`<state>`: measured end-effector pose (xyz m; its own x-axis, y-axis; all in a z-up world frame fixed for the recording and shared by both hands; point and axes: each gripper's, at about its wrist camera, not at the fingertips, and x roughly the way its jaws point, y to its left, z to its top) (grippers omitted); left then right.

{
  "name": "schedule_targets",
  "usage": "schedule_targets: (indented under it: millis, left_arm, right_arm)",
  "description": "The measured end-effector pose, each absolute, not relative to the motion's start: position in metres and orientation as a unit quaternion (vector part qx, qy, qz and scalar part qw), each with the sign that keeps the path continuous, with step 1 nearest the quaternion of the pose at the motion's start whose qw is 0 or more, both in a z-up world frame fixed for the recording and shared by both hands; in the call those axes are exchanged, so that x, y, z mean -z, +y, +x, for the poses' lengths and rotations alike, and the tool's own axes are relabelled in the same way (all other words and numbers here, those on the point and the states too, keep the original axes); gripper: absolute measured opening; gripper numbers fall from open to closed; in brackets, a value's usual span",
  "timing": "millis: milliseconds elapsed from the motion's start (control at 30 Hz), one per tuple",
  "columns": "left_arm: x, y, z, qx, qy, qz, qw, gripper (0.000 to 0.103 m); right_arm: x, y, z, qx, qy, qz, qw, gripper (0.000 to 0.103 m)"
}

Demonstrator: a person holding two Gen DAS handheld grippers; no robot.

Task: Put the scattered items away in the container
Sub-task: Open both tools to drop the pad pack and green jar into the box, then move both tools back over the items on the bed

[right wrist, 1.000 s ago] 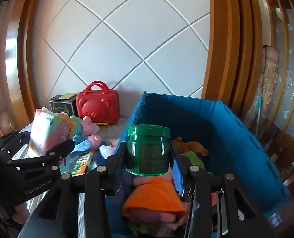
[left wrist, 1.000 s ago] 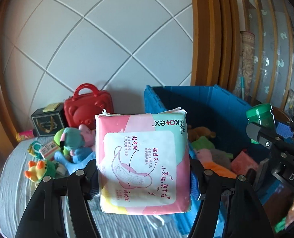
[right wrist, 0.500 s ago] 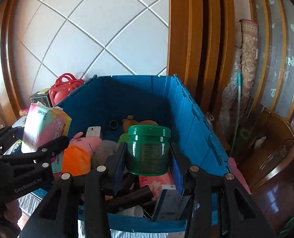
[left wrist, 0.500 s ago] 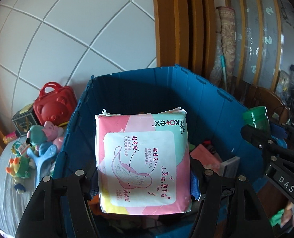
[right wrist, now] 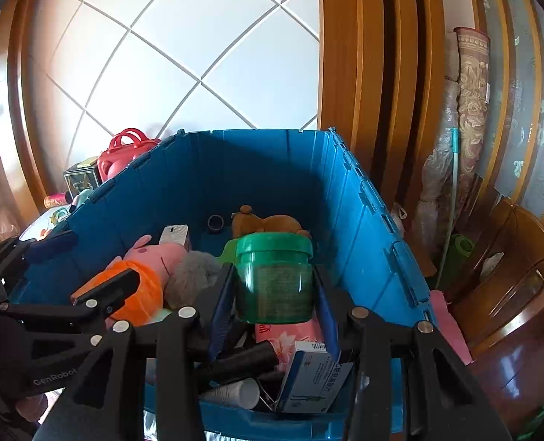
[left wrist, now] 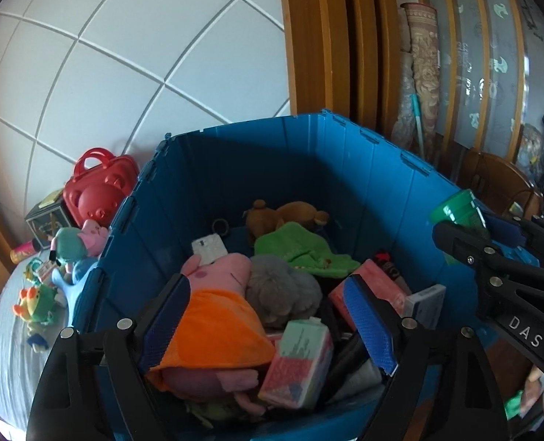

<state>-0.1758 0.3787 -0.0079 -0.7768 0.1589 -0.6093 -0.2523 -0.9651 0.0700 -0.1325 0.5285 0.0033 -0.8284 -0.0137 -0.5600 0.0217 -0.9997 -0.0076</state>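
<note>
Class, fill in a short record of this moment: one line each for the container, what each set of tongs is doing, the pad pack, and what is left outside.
container: blue crate, open, already holding toys and boxes
left tongs: open, empty, above the crate
right tongs: shut on green jar, over the crate
pad pack: lying in the crate beside the pink plush
still outside: red case, small toys

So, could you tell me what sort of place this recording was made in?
Most likely a lived-in home, perhaps a bedroom or family room. Plush toys fill a blue storage crate that the right gripper holds a green jar over, a rolled rug leans against wooden panelling, and a red toy suitcase sits nearby.
</note>
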Motion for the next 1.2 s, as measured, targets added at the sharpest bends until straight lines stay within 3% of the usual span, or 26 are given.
schedule_targets:
  millis: [100,367,500,1200]
  left_arm:
    - [0.009,0.376,-0.176,-0.939,0.071,-0.319,0.105,0.086]
    - [0.008,0.368,-0.170,-0.940,0.068,-0.317,0.102,0.087]
    - [0.006,0.365,-0.165,-0.941,0.065,-0.314,0.103,0.087]
    - [0.002,0.308,-0.094,-0.944,0.057,-0.302,0.121,0.094]
  right_arm:
    - [-0.004,0.529,-0.131,0.957,0.005,0.291,0.008,0.083]
    - [-0.006,0.532,-0.123,0.958,-0.001,0.287,-0.001,0.085]
    - [-0.008,0.532,-0.119,0.959,-0.002,0.283,-0.006,0.101]
    - [-0.010,0.507,-0.066,0.961,-0.009,0.276,-0.008,0.103]
